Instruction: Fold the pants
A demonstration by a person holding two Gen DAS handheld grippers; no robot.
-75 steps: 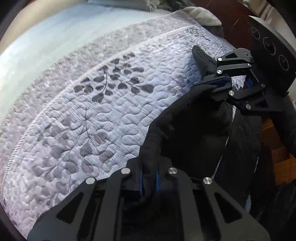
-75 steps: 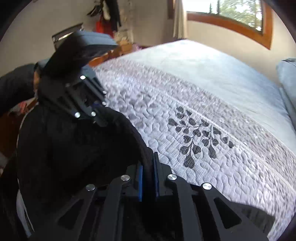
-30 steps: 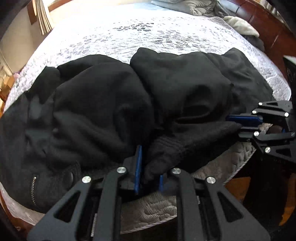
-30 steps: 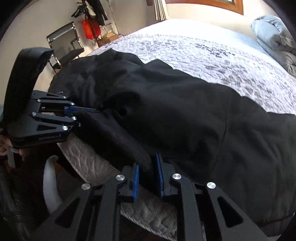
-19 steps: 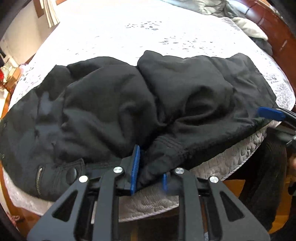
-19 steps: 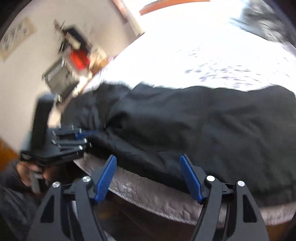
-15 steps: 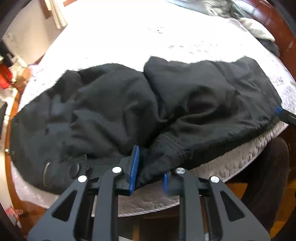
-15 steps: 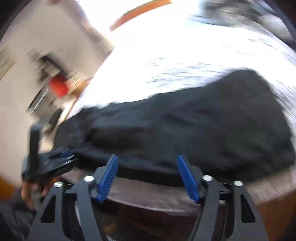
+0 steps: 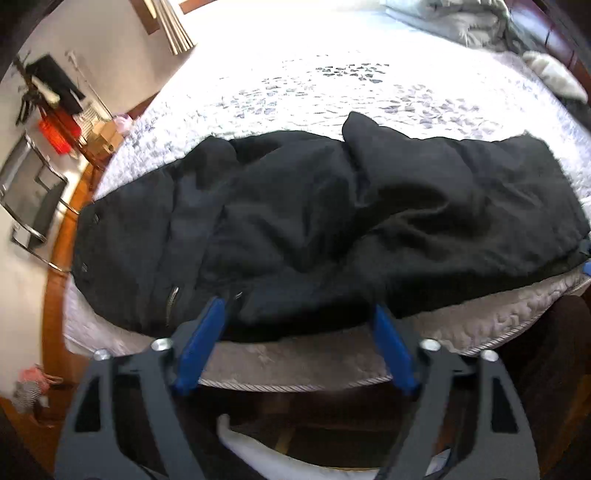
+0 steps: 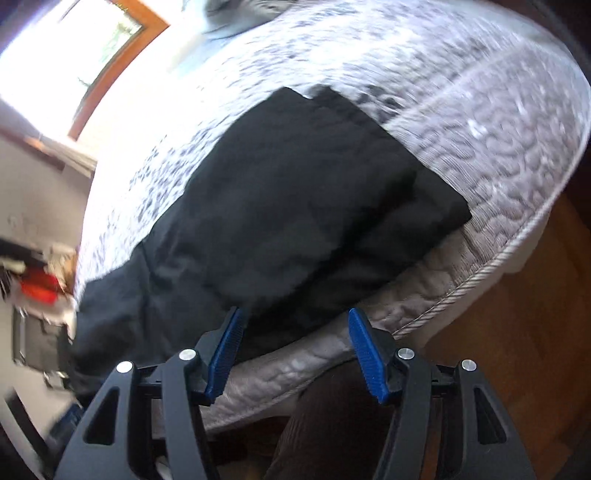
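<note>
The black pants lie spread and wrinkled along the near edge of the quilted bed, waistband and zipper at the left, legs to the right. My left gripper is open and empty, just in front of the pants' near edge. In the right wrist view the pants end at a squared hem near the bed corner. My right gripper is open and empty, just off the pants' near edge over the mattress side.
A wooden bed frame runs along the left side. A chair and a red item stand by the wall at the left. Grey bedding is piled at the far side. Wooden floor lies beside the bed corner.
Both grippers let go of the pants and opened. The pants now lie on the bed. Both grippers pulled back from the bed edge; the right one swung toward the leg end.
</note>
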